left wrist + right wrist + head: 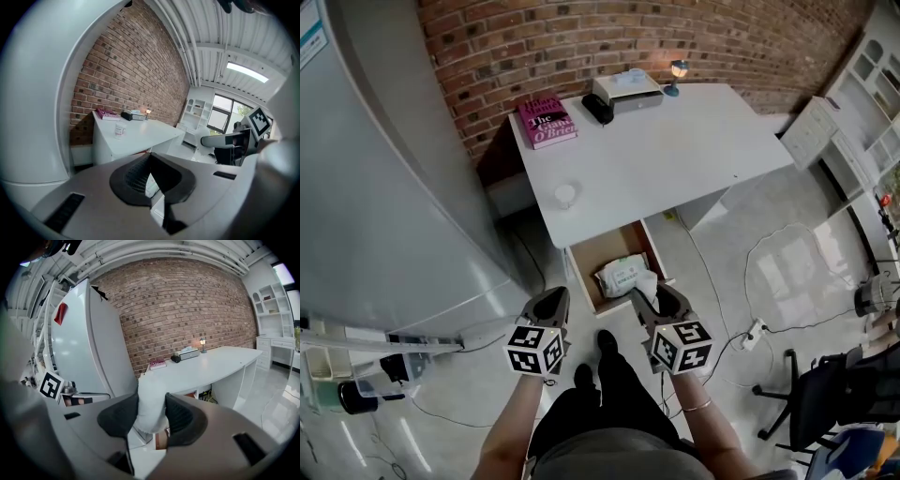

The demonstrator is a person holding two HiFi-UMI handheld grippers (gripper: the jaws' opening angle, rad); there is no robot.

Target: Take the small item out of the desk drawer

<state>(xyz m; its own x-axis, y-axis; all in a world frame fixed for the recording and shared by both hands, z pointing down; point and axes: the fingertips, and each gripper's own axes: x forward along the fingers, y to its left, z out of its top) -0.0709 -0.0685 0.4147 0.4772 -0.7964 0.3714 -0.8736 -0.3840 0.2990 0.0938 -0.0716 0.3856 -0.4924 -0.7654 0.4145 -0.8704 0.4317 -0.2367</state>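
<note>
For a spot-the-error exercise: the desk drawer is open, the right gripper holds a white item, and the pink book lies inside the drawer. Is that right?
Not quite. The pink book lies on the desk top, not inside the drawer; the head view shows it. The drawer is open, and the right gripper does hold the white item.

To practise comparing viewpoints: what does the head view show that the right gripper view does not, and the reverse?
Only the head view: the person's shoes, the office chair and the cables on the floor. Only the right gripper view: ceiling pipes and a red patch on the fridge. Both: the desk, the pink book, the brick wall and the white item gripped in the right tongs.
</note>
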